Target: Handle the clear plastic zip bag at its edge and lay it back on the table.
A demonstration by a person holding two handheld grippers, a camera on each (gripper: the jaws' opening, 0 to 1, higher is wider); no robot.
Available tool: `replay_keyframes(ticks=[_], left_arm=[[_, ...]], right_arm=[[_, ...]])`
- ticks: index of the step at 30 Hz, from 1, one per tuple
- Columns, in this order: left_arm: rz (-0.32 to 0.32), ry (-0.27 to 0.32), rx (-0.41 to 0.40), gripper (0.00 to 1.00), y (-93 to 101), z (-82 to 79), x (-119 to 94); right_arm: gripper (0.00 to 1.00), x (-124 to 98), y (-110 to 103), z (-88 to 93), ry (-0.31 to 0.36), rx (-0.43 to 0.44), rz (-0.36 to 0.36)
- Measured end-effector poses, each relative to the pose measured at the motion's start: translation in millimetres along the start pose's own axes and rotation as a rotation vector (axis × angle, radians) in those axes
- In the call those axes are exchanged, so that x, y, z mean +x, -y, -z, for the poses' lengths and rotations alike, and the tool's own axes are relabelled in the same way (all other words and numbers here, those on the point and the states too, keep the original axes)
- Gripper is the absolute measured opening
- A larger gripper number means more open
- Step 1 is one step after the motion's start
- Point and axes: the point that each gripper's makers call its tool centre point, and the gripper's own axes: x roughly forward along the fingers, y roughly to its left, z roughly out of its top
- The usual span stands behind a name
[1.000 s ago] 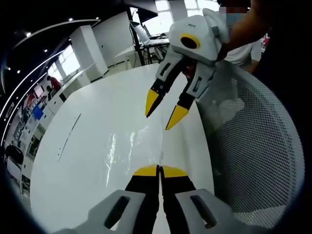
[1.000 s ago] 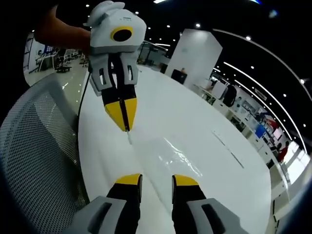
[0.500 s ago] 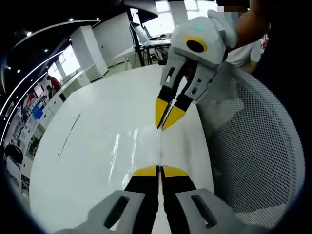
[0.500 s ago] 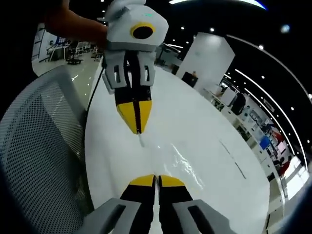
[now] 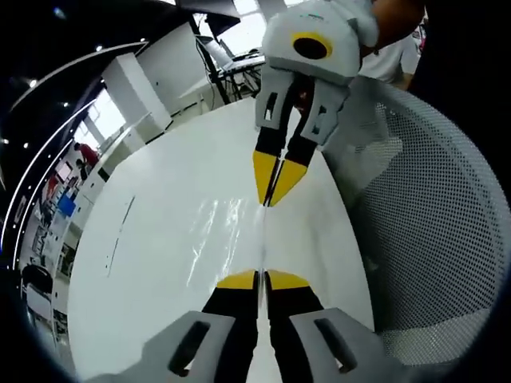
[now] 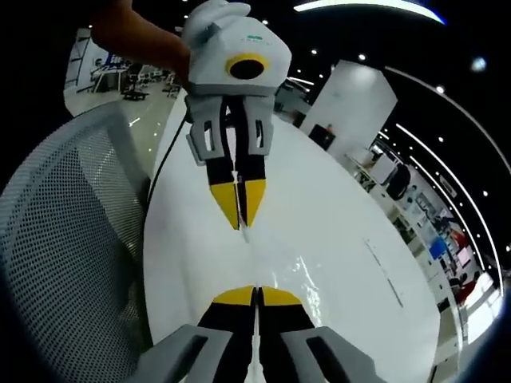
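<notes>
Clear plastic zip bag [image 5: 231, 239]: edge clamped by left tongs [image 5: 261, 278] and right tongs [image 6: 256, 294] above white counter [image 5: 152, 239]; laying down remains.

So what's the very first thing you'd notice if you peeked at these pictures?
Two yellow-tipped grippers point at each other over a shiny white table. The left gripper and the right gripper are both shut on one edge of a clear plastic zip bag, which is see-through and hard to spot. A white mesh chair sits beside the table.

Open-plan office: desks [image 5: 239, 64], ceiling spotlights [image 6: 361, 57].
</notes>
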Motion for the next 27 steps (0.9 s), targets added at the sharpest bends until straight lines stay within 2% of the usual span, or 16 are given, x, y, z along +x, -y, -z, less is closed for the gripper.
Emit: replay_keyframes(ticks=[6, 15, 20, 27], left_arm=[[0.004, -0.029, 0.044, 0.0, -1.2, 6.7, 3], [-0.002, -0.036, 0.085, 0.0, -2.4, 8.0, 4], [-0.001, -0.033, 0.074, 0.0, -2.6, 8.2, 3], [0.002, -0.032, 0.055, 0.0, -0.9, 5.6, 2]], right_arm=[[0.0, 0, 0, -2.6, 0.007, -0.005, -0.009], [0.0, 0, -1, -2.9, 0.004, 0.001, -0.016], [0.0, 0, -1, -6.5, 0.01, 0.028, -0.016], [0.02, 2, -2, -17.9, 0.036, 0.018, -0.02]])
